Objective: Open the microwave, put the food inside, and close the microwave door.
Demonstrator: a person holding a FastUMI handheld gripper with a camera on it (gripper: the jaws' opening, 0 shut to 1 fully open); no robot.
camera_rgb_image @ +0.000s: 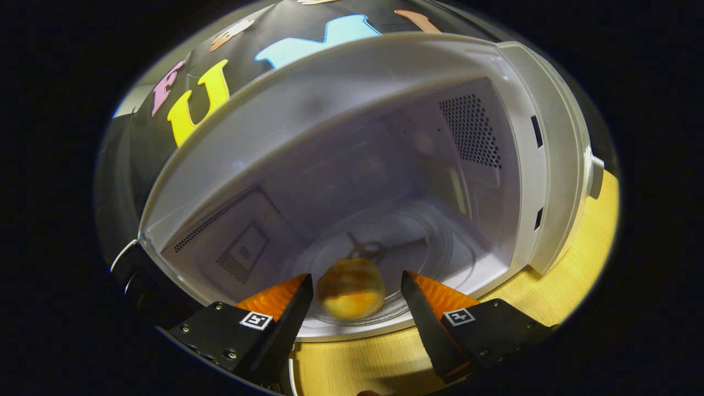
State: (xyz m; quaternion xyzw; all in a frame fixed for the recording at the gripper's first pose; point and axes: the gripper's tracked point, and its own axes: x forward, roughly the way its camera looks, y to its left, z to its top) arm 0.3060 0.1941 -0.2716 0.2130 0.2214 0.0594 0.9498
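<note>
Pale wooden table (572, 286) under an open white microwave (544, 165), dark booth wall behind. Round food (350, 289), blurred, on the glass plate (440, 258) inside, between the spread fingers of the gripper (356, 286), not touched. Door mostly cut off.

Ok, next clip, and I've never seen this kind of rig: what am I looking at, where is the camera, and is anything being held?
The camera rides on a hand-held two-finger gripper and looks forward along its fingers, so the view is bent like a fisheye. Ahead is a white microwave with its cavity open, standing on a wooden table. Inside, a round yellowish piece of food sits at the front of the glass turntable, between the fingers. The fingers stand apart with a gap on each side of the food, so nothing is held. The picture is slightly blurred.
</note>
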